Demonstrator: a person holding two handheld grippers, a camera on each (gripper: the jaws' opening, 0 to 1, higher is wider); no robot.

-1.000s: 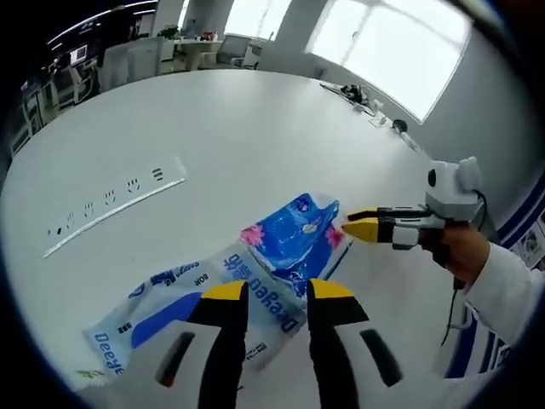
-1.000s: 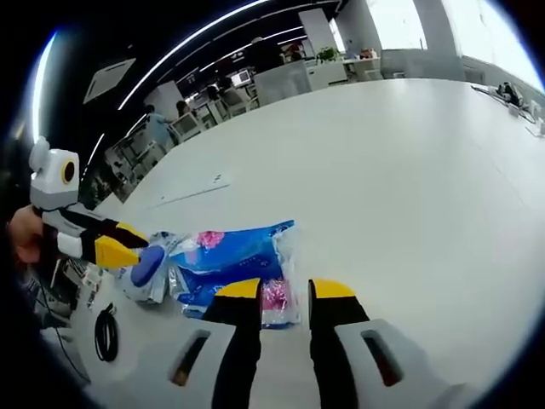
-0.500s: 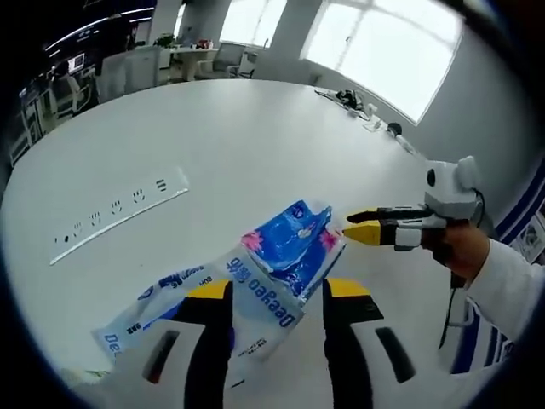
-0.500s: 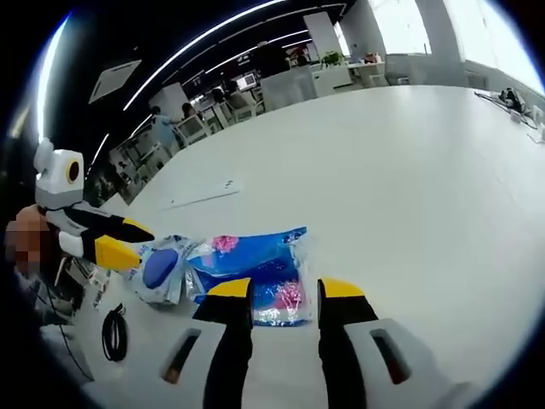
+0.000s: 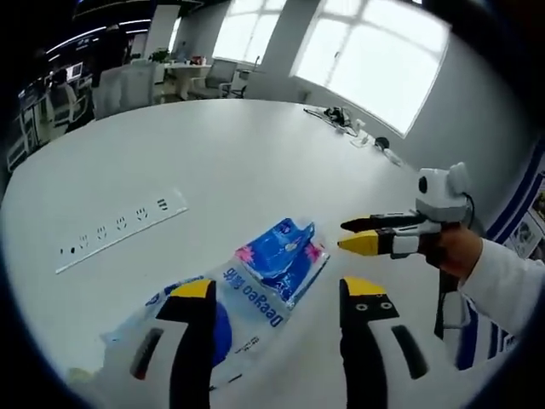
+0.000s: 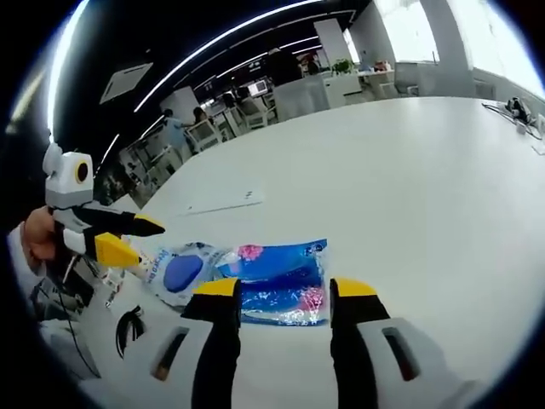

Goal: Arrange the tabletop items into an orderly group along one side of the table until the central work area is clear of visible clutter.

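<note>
While hovering over the near edge of the table (image 5: 255, 145), spread wide and gripping nothing: left gripper (image 5: 278, 288), astride the white packet (image 5: 213, 319), and right gripper (image 6: 285, 294), astride the blue packet (image 6: 281, 277).

From left to right in the left gripper view: white power strip (image 5: 119, 230) lying flat and well apart from the rest; white packet with blue lettering between the jaws; blue packet touching it end to end; then the right gripper reaching in from the right in a hand (image 5: 460, 251) with a white sleeve (image 5: 511, 290), tips a little apart, just beside the blue packet without touching it.

Probably best to close low on one flat end of a packet, pinch the film rather than the soft filling, and slide it along the edge instead of lifting. Worth moving one packet at a time to avoid dragging its neighbour. Worth keeping the two tools from crossing, given how near they stand.

Smooth, pale, matte tabletop, bare across the middle, with a few small cables (image 5: 341, 115) at the far edge. Beyond: bright windows (image 5: 375, 51), rows of office desks and chairs (image 6: 213, 128), strip lights (image 6: 230, 43) overhead.
</note>
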